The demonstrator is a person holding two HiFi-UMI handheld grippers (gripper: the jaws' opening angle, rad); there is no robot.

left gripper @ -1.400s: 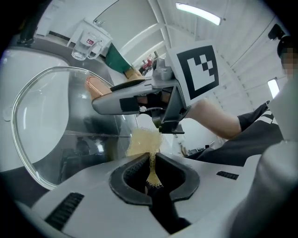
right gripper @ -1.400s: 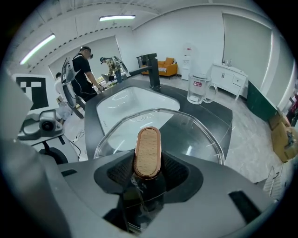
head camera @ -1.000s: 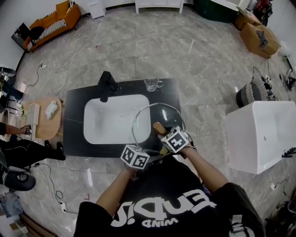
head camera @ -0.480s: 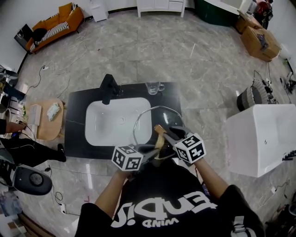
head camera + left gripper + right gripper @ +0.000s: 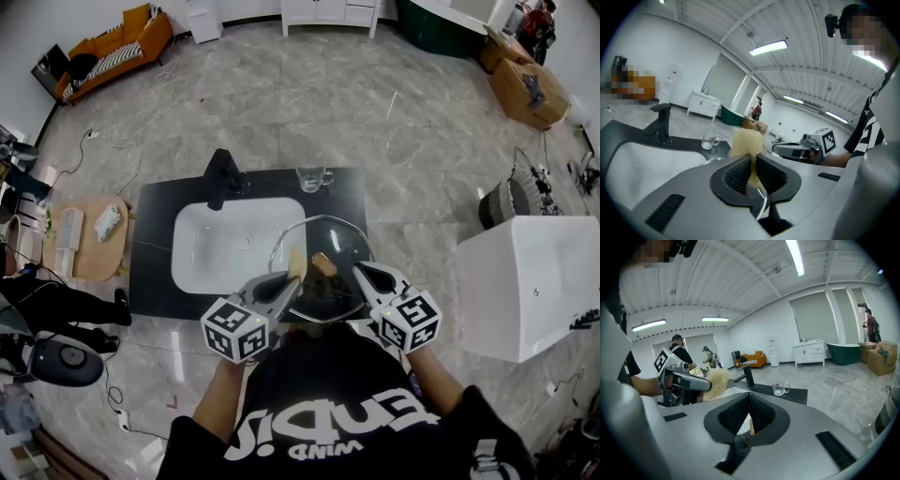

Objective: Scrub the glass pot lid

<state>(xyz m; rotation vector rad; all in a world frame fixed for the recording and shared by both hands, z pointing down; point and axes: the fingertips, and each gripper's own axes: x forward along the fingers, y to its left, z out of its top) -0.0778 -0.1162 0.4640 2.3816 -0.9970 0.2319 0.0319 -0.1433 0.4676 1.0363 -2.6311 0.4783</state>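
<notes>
1. The black table is carrying a white sink with a dark faucet behind it.
2. The glass pot lid is lying, as far as I can judge, on the table just right of the sink. Its left rim is reaching over the sink's edge, and both tools are hiding its near rim.
3. The left tool is pinching a yellowish scrub pad, which is bulging out past its tips. It is hanging over the lid's near-left part and pointing in toward the wooden knob.
4. The right tool is hovering over the lid's near-right part. Its jaws have just been closing and are now pressed together. Only a thin brown sliver is showing in the slit, and I cannot tell what it is.
5. The coming move is turning on one relation: the lid is lying ahead of and below both tools, between them. Being round, it has no long axis. The pad is sitting just beside the knob, so the left hand is the nearer for scrubbing.
6. The head view is showing most of the lid. The left gripper view is catching only an arc of its rim beside the sink. The right gripper view is showing the lid hardly at all, but is giving the pad's full bulk.
7. A glass mug is standing behind the lid, well apart from both tools.
</notes>
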